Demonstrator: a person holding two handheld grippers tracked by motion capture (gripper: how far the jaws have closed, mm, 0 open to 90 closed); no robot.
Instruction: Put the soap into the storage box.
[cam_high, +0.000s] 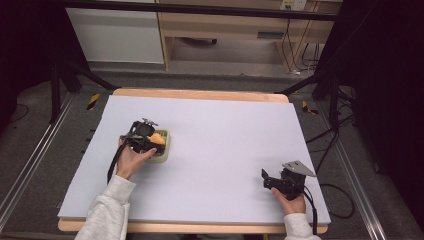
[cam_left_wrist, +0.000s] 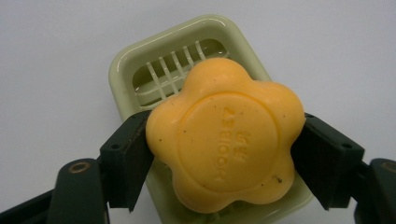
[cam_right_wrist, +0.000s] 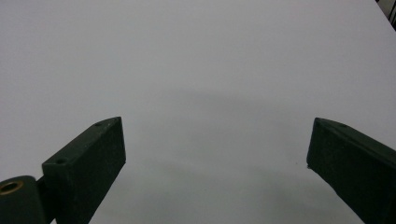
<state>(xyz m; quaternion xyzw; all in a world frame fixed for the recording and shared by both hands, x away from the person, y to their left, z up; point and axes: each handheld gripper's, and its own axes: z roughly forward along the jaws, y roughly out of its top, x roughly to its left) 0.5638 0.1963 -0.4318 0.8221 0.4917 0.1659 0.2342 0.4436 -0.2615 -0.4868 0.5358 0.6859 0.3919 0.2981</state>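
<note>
Orange flower-shaped soap (cam_left_wrist: 226, 142) sits clamped in our left gripper (cam_high: 146, 142) fingers, over the pale green slatted soap dish (cam_left_wrist: 140, 65) near the counter's (cam_high: 225, 140) left edge; our right gripper (cam_high: 274, 181) fingers stand wide.

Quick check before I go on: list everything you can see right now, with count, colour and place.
soap: one, orange, flower-shaped, clamped between the left tongs' pads over the dish
soap dish: one, pale green with a slatted insert, on the sheet, left of the table's middle
sheet: one, pale lilac-grey, covering the tabletop
table: one, light wood, edge showing around the sheet
left tongs: one, black, shut on the soap
right tongs: one, black, jaws open over bare sheet near the front right corner
right hand: one, in a light grey sleeve, holding the right tongs
</note>
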